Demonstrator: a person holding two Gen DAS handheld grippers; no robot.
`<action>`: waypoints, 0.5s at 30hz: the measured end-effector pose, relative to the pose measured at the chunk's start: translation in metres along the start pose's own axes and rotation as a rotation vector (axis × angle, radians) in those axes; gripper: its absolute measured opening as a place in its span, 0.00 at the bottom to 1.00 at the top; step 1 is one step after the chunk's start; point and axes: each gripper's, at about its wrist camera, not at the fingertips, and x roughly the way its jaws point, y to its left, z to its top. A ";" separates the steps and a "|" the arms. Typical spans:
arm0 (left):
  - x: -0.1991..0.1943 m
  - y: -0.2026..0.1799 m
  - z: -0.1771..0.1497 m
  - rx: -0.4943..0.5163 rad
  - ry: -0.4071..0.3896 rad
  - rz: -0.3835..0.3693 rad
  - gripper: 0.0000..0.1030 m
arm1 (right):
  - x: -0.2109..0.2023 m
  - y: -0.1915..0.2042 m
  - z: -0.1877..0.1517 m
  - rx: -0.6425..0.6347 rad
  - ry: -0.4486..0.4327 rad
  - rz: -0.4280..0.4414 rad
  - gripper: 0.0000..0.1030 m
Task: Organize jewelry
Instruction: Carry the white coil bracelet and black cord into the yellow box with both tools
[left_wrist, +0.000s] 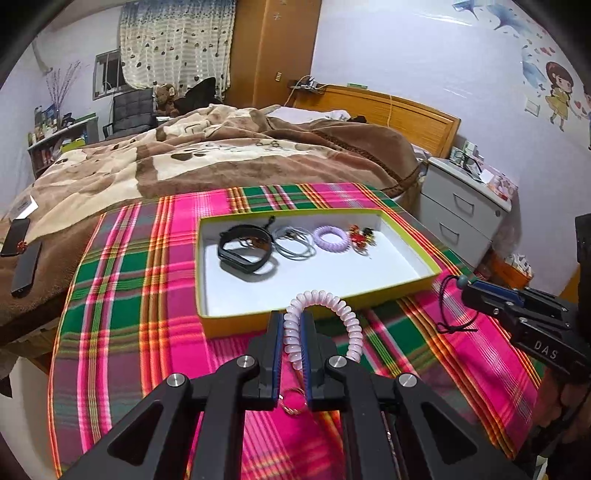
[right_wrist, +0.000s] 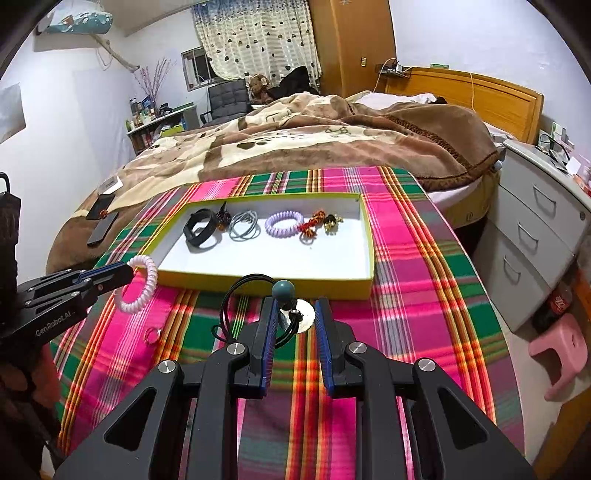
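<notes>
Plaid cloth (right_wrist: 406, 258) near edge cut off by both grippers. Yellow-rimmed tray (left_wrist: 417, 242) far-centre w/ black band (left_wrist: 245, 254), grey ties, purple coil. Left gripper (left_wrist: 293, 325) tilted down, pinching pale spiral bracelet (left_wrist: 343, 314) near tray's front. Right gripper (right_wrist: 295, 314) pads apart round black cord w/ teal bead (right_wrist: 282, 288); grip unclear.

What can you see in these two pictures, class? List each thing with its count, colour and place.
Tray: one, yellow-green rim, white inside, on plaid cloth.
Plaid cloth: one, pink and green, under tray.
Watch band: one, black, tray's left.
Hair ties: a few, grey, beside band.
Spiral tie: one, lilac, tray's middle.
Charms: red and gold cluster, tray's right.
Ring: one, on cloth.
Phones: two, dark, on bed.
Coil bracelet: one, pale pink, in left gripper.
Cord with teal bead: one, black, in right gripper.
</notes>
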 end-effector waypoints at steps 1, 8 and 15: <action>0.002 0.004 0.003 -0.003 -0.002 0.006 0.08 | 0.003 -0.001 0.003 -0.001 0.000 0.000 0.21; 0.019 0.019 0.021 -0.002 -0.006 0.031 0.08 | 0.022 -0.006 0.022 0.000 0.002 -0.006 0.21; 0.041 0.032 0.031 -0.019 0.005 0.040 0.08 | 0.045 -0.013 0.040 0.001 0.013 -0.017 0.21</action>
